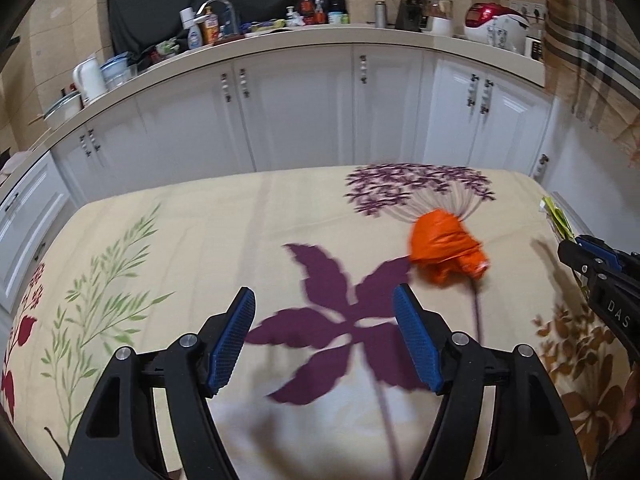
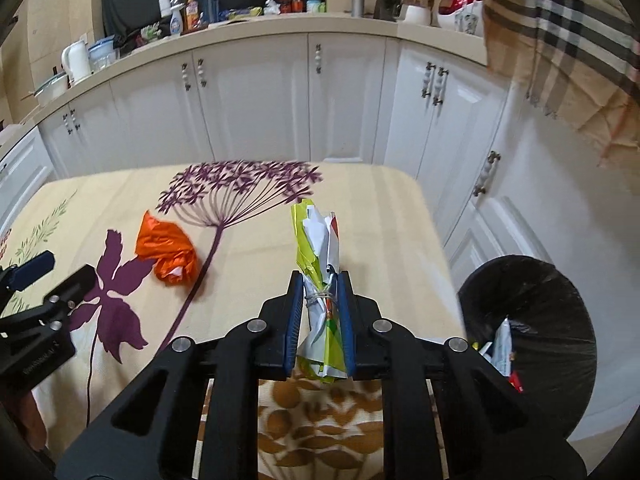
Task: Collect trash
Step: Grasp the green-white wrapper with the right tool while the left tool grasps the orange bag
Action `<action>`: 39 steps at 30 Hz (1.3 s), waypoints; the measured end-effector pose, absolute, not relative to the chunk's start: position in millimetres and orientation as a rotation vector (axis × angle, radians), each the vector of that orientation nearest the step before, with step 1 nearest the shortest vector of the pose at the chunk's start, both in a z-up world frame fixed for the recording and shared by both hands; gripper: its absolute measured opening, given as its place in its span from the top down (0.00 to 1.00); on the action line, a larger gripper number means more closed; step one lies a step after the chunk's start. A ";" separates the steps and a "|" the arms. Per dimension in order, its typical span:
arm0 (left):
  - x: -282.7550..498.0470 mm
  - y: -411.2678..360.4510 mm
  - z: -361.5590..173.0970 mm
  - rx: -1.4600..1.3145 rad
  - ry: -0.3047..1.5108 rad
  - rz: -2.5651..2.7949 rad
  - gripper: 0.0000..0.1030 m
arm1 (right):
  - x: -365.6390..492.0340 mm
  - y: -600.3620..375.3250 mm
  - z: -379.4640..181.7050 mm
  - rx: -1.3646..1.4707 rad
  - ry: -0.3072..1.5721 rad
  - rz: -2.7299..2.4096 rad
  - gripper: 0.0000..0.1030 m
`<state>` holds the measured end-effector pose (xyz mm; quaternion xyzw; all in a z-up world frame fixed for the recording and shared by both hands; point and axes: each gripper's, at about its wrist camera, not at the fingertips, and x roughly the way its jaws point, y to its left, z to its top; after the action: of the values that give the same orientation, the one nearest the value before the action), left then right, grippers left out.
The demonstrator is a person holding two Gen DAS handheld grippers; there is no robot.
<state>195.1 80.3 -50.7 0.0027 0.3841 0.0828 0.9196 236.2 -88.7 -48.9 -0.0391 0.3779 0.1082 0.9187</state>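
Kitchen, floral tablecloth (image 2: 380, 216). Right gripper (image 2: 320, 300) clamped crumpled green-white wrapper (image 2: 318, 240): light, crushable. Left gripper (image 1: 324, 312) spread, empty, near orange plastic wrapper (image 1: 444, 250): soft, grip mid-bulk.

My left gripper (image 1: 324, 300): black angular arms, blue ribbed pads (image 1: 234, 340), silver round screws. My right gripper (image 2: 320, 280): same build; white "DAS" lettering on its black body.

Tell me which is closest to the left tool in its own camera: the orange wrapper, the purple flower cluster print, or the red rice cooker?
From the left tool:
1. Orange wrapper, on the tablecloth, just ahead to the right.
2. Purple flower cluster print, at the table's far edge.
3. Red rice cooker, on the back counter, right.
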 end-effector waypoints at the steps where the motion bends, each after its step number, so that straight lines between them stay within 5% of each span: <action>1: 197.1 76.1 -50.3 0.008 0.789 0.163 0.33 | 236.7 -92.6 -47.5 -0.077 0.773 0.217 0.84; 24: 259.2 21.4 -64.6 0.061 0.851 0.085 0.29 | 243.0 -160.0 -46.3 0.002 0.751 0.151 0.83; 28: 259.5 21.7 -67.2 0.056 0.863 0.069 0.47 | 244.3 -160.7 -49.4 0.006 0.756 0.155 0.83; 39: 253.2 21.0 -66.7 0.068 0.844 0.055 0.49 | 243.9 -159.3 -50.2 0.005 0.756 0.157 0.83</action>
<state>253.2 21.0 -66.7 0.0332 0.4094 0.0267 0.9114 243.9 -159.3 -50.2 0.0025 0.3685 0.0765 0.9265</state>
